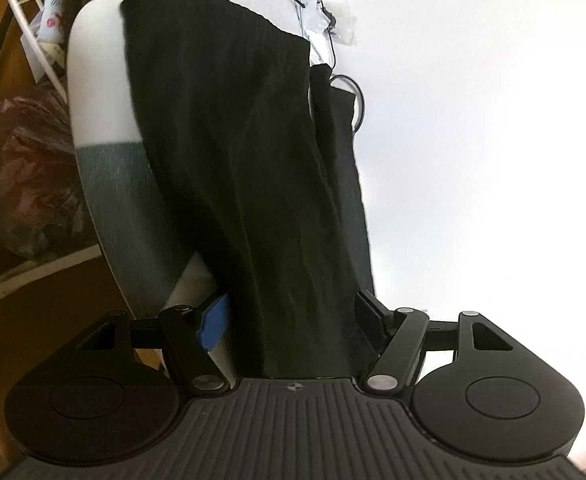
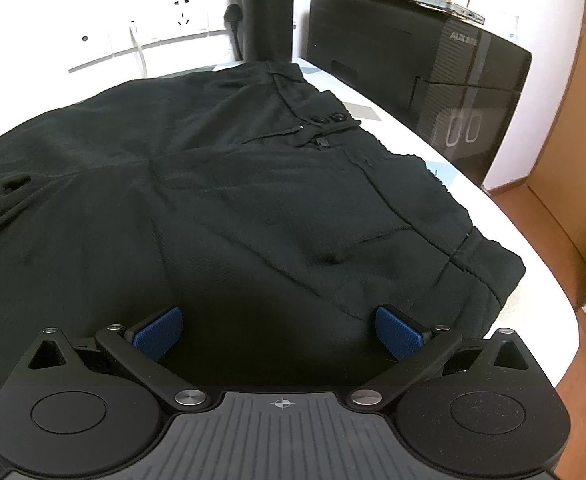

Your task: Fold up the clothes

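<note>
The white table (image 2: 513,248) fills both views, and most of it lies under a pair of black trousers (image 2: 233,200). In the right wrist view the trousers spread flat across the centre of the frame, waistband with its two buttons (image 2: 327,118) toward the upper middle, one hem edge reaching the right of the frame near the table's rim, and the legs running off the left edge. So the long axis seems to run from right to left across that view. In the left wrist view a long stretch of the same black cloth (image 1: 233,160) runs from the bottom centre up toward the upper left, alongside the table's edge.

The coming move likely turns on this: the cloth lies straight ahead of both tools, and each already has fabric between its fingers, so neither needs to travel to reach it.

The right gripper (image 2: 279,330) stands wide, its blue pads (image 2: 399,330) well apart with cloth lying between and beneath them; whether the pads press on the cloth I cannot tell. The left gripper (image 1: 293,320) is set narrower, with a band of cloth filling the gap between its fingers; whether it truly pinches the fabric is unclear, since one pad is hidden.
</note>
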The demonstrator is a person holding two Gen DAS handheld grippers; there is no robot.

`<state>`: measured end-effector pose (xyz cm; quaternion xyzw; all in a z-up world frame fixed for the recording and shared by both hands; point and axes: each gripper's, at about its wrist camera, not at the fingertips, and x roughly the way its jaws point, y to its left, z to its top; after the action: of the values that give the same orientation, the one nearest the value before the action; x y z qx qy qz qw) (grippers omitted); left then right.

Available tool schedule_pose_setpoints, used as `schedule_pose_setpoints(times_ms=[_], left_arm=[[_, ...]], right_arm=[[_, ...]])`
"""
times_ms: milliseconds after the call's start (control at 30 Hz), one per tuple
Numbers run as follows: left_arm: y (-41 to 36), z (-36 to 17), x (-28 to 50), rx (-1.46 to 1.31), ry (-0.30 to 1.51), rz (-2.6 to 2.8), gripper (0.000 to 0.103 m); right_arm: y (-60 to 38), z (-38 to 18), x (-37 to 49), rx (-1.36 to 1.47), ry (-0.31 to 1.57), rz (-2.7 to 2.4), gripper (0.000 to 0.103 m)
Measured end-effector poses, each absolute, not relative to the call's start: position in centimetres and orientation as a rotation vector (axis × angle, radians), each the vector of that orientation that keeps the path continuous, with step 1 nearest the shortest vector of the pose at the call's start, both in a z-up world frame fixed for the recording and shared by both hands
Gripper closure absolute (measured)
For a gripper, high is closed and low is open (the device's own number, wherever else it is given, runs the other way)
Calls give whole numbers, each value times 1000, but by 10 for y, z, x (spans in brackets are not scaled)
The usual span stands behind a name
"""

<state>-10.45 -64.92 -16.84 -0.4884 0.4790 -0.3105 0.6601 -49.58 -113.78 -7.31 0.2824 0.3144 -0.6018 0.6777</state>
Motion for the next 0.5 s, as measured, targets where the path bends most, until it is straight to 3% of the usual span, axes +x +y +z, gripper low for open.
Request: schedule_pose_setpoints(times_ms=[133,400,500], left_arm=[[-660,-173,-109,-1098,1096,-756,35],[-639,-172,-85,-1125,939,-601,35],[-628,-174,-75,-1117,910,-515,41]], right_arm=[[-1139,-73,-495,630,705,-1351,1],[-1140,-74,-494,628,702,-1356,1],[-1140,-74,-494,626,699,-1357,1]])
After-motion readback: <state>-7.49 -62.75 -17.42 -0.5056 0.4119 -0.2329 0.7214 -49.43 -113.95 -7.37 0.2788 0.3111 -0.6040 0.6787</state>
